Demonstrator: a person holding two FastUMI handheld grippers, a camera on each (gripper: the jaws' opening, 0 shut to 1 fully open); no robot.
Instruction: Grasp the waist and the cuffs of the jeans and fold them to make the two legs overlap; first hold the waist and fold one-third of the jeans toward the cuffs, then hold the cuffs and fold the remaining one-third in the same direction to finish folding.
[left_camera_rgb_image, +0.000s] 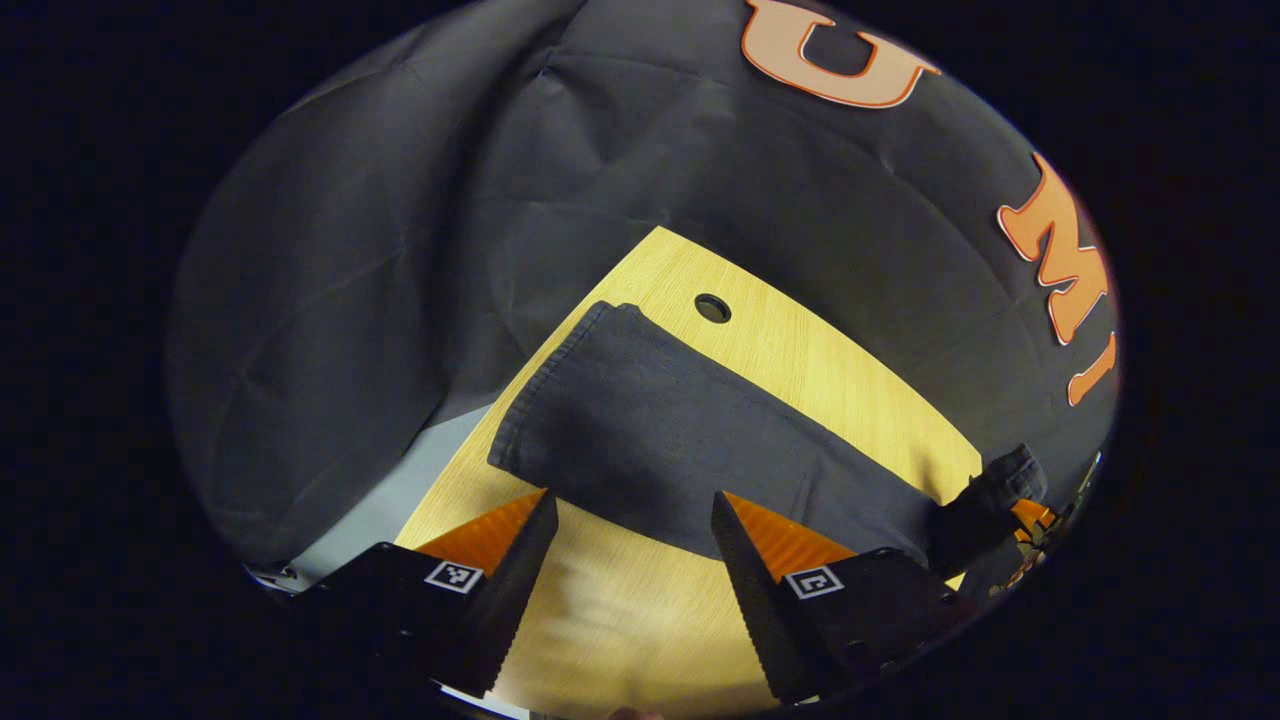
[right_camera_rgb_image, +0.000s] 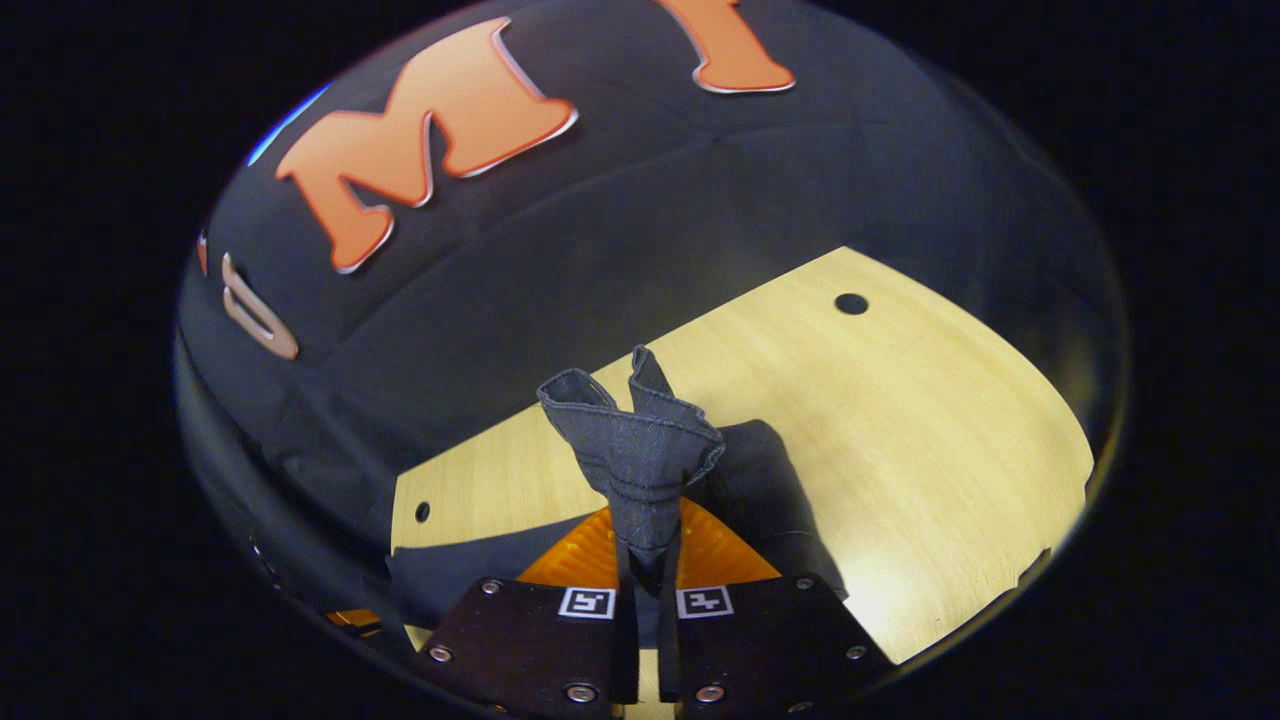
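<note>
Left gripper view: jeans near edge hidden behind the left gripper fingertips; right end of the jeans runs into a dark, blurred bunch at the frame edge, can't tell what grips it there; table cut off on the near side. Right gripper view: the fold of the jeans pinched in the right gripper disappears between its fingers; rest of the garment lies behind them, mostly hidden; table right corner cut off.
</note>
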